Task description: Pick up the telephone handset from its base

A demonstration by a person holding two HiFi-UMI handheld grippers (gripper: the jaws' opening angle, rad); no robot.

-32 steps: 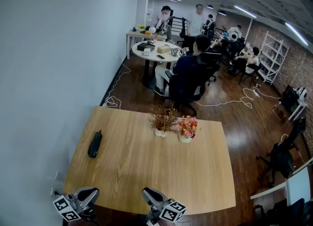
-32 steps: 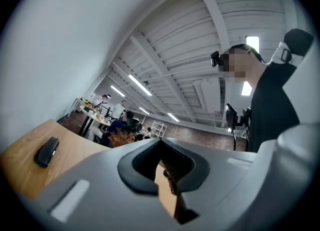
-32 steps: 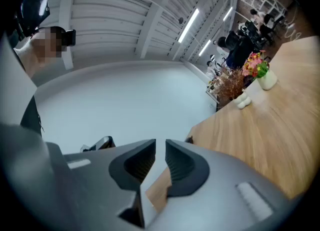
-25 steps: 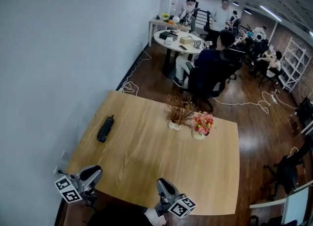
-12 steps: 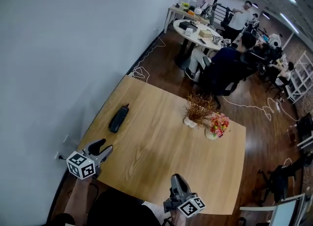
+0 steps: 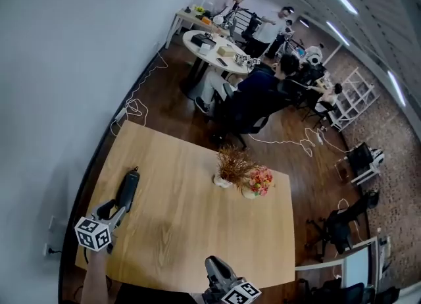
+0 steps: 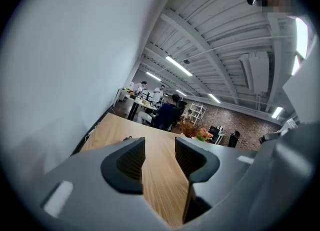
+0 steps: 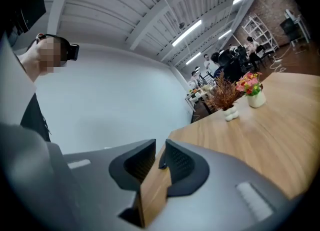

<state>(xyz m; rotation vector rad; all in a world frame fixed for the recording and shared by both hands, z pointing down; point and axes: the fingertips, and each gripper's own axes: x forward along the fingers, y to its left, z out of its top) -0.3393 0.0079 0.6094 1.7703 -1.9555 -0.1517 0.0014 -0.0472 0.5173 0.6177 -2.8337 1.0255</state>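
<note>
We look steeply down on one wooden table (image 6: 197,230) in an open office.

One black handset (image 6: 127,189) lies flat on the table close to its left edge, lengthwise along that edge. We cannot tell whether a base sits under it.

Two vases stand side by side near the middle of the table's far edge. One is a white vase of dried brown stems (image 6: 227,164). The other is a vase of pink and red flowers (image 6: 255,181), just to its right.

There are two grippers, each with one marker cube and two fingers. The left gripper (image 6: 113,209) hangs over the table's near left corner, and its tips are just short of the handset's near end. A bare forearm (image 6: 92,276) shows behind it. In the left gripper view its two fingers (image 7: 131,159) stand well apart, with only bare tabletop between them.

The right gripper (image 6: 216,266) sits at the table's near edge, about midway along it and well apart from the handset. In the right gripper view its two fingers (image 8: 179,164) are drawn almost together. Only a thin strip of tabletop shows in the slit, and they grip nothing.

Beyond the table's far edge stand one round white table (image 6: 214,49) and several dark office chairs. At least four people are there, some standing and some seated.
</note>
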